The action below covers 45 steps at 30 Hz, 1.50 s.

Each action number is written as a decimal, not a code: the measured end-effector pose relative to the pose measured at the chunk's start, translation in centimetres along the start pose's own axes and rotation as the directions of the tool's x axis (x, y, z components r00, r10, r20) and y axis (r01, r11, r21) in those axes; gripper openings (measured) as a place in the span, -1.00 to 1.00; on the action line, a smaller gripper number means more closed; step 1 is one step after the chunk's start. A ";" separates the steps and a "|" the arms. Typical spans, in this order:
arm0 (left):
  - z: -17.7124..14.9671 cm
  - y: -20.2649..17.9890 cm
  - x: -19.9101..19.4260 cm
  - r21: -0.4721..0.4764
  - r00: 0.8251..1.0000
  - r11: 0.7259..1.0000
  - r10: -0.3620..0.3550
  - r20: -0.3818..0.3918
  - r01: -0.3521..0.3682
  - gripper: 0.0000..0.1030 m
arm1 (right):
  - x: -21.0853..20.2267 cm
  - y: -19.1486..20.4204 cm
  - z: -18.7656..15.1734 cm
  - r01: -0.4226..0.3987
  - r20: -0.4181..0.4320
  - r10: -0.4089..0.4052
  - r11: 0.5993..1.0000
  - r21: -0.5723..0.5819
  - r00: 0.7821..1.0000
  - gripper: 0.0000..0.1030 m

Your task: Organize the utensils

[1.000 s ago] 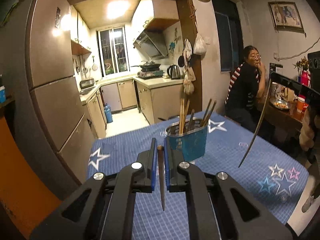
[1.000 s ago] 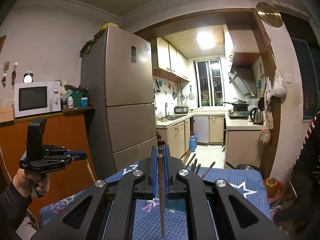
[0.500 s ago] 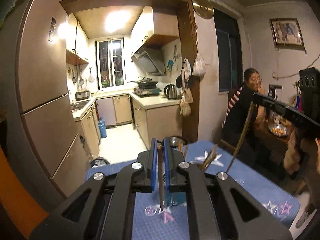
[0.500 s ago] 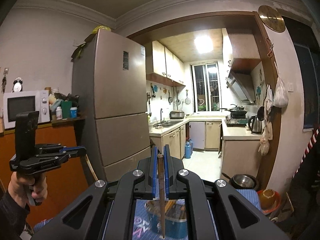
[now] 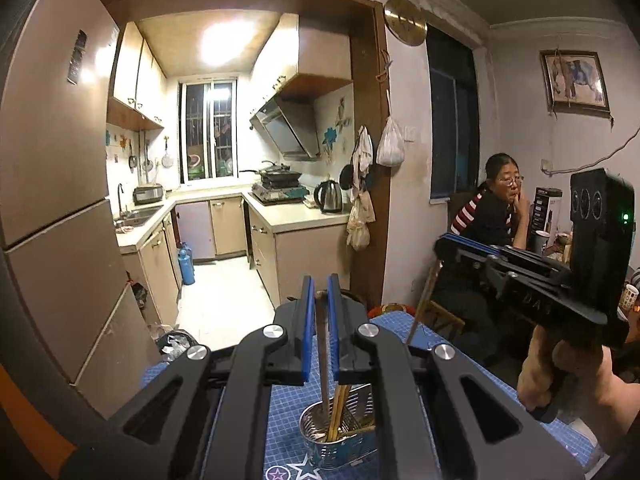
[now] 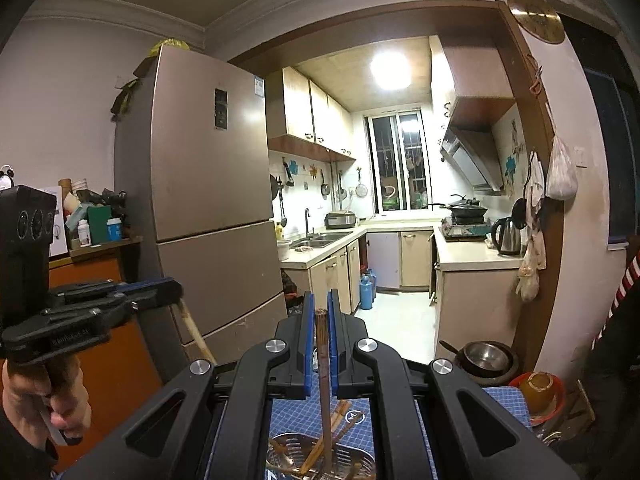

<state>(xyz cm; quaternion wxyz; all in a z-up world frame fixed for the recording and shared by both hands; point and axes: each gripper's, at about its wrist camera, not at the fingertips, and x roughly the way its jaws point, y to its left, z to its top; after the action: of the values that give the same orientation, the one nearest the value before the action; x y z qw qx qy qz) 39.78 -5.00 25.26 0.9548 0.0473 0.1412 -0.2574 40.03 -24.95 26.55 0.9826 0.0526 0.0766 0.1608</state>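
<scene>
L gripper (image 5: 322,296) fingers (image 5: 307,320) are standing narrowly apart w/ a chopstick (image 5: 323,356) between the blue pads; whether both pads are pinching it, can't tell, but the stick is hanging near upright w/ its lower end dipping into the metal holder (image 5: 340,436) below. R gripper (image 6: 321,312) is showing the same: fingers (image 6: 308,340) nearly closed, a dark chopstick (image 6: 323,380) sitting in the slim gap, tip reaching down into the holder (image 6: 320,456), which is already carrying several other chopsticks (image 6: 340,412) leaning at angles. Can't tell for sure if the R pads are touching the stick either. In the L view the R gripper (image 5: 444,246) is appearing at the right edge w/ a hand (image 5: 560,376) gripping its handle, its chopstick (image 5: 422,304) slanting down toward the tabletop (image 5: 288,428). In the R view the L gripper (image 6: 176,288) is showing at left, hand (image 6: 44,396) on the handle, pale stick (image 6: 194,332) angling down from it. Holder is standing on the tabletop's blue checked cloth w/ star prints. Beyond: fridge (image 6: 212,216) at left, kitchen w/ window (image 6: 398,168) straight ahead, kettle (image 6: 506,236) on the counter, a seated woman (image 5: 492,216) at right in the L view.
</scene>
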 end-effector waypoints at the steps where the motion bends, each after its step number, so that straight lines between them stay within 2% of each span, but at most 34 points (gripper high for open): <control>1: -0.3 -0.1 0.5 -0.001 1.000 1.000 -0.005 -0.008 0.005 -0.90 | 0.5 0.1 -0.3 0.003 -0.006 -0.003 1.000 -0.003 1.000 -0.85; 13: -5.3 0.5 5.3 0.010 0.990 1.000 -0.019 -0.140 0.021 -0.90 | 4.9 0.6 -5.4 0.015 -0.138 -0.021 0.999 -0.046 0.990 -0.85; 21: -7.9 1.2 7.5 -0.004 0.977 1.000 -0.022 -0.214 0.021 -0.89 | 5.4 0.1 -6.7 0.035 -0.173 -0.044 0.998 -0.055 0.984 -0.85; 24: -8.8 1.5 7.8 -0.008 0.974 1.000 -0.007 -0.227 0.005 -0.77 | 5.5 -0.2 -7.2 0.043 -0.184 -0.053 0.997 -0.058 0.982 -0.84; 25: -8.9 1.6 7.9 -0.009 0.974 1.000 0.000 -0.227 -0.002 -0.49 | 5.5 -0.3 -7.4 0.045 -0.184 -0.054 0.997 -0.057 0.981 -0.79; 26: -9.1 1.7 7.9 -0.007 0.975 1.000 0.012 -0.222 -0.014 -0.09 | 5.4 -0.4 -7.4 0.045 -0.185 -0.054 0.998 -0.053 0.981 -0.71; 28: -9.3 1.8 7.7 -0.004 0.979 0.999 0.034 -0.203 -0.036 0.17 | 5.2 -0.6 -7.5 0.047 -0.179 -0.055 0.998 -0.050 0.982 -0.24; 30: -9.6 1.9 7.6 -0.006 0.979 0.999 0.038 -0.200 -0.040 0.27 | 4.9 -0.5 -7.4 0.049 -0.167 -0.058 0.997 -0.055 0.984 0.14; 31: -9.8 2.0 7.4 -0.009 0.979 0.998 0.052 -0.195 -0.055 0.37 | 4.6 -0.5 -7.4 0.054 -0.159 -0.063 0.997 -0.059 0.985 0.38; 34: -9.9 2.0 6.9 -0.010 0.977 0.996 0.087 -0.194 -0.090 0.43 | 3.6 -0.2 -7.0 0.068 -0.132 -0.078 0.995 -0.078 0.988 0.43; 37: -9.4 1.7 5.2 0.003 0.976 0.991 0.130 -0.173 -0.131 0.44 | 1.1 0.8 -5.9 0.084 -0.088 -0.094 0.990 -0.113 0.992 0.59; 39: -8.7 1.0 2.4 -0.001 0.979 0.987 0.160 -0.126 -0.161 0.53 | -1.3 1.6 -5.3 0.093 -0.049 -0.100 0.986 -0.135 0.994 0.75; 40: -8.4 0.7 1.0 0.000 0.979 0.984 0.178 -0.097 -0.179 0.65 | -2.7 1.9 -5.2 0.096 -0.028 -0.101 0.986 -0.137 0.994 0.91; 42: -8.3 -0.5 -2.5 0.006 0.973 0.974 0.229 -0.033 -0.228 0.87 | -6.5 2.8 -5.2 0.108 0.022 -0.106 0.985 -0.131 0.994 0.92; 43: -8.6 -1.4 -4.8 0.003 0.969 0.969 0.247 0.007 -0.247 0.90 | -8.2 3.2 -5.4 0.107 0.034 -0.104 0.987 -0.123 0.994 0.92; 45: -9.8 -2.9 -8.6 -0.003 0.963 0.964 0.266 0.038 -0.266 0.90 | -12.4 4.2 -6.8 0.119 0.056 -0.114 0.988 -0.101 0.992 0.92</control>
<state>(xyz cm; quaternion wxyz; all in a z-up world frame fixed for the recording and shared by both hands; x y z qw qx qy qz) 28.79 -1.82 18.40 0.9832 0.0617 0.1149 -0.1278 25.99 -24.45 22.09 0.9933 0.0005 0.0465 0.1054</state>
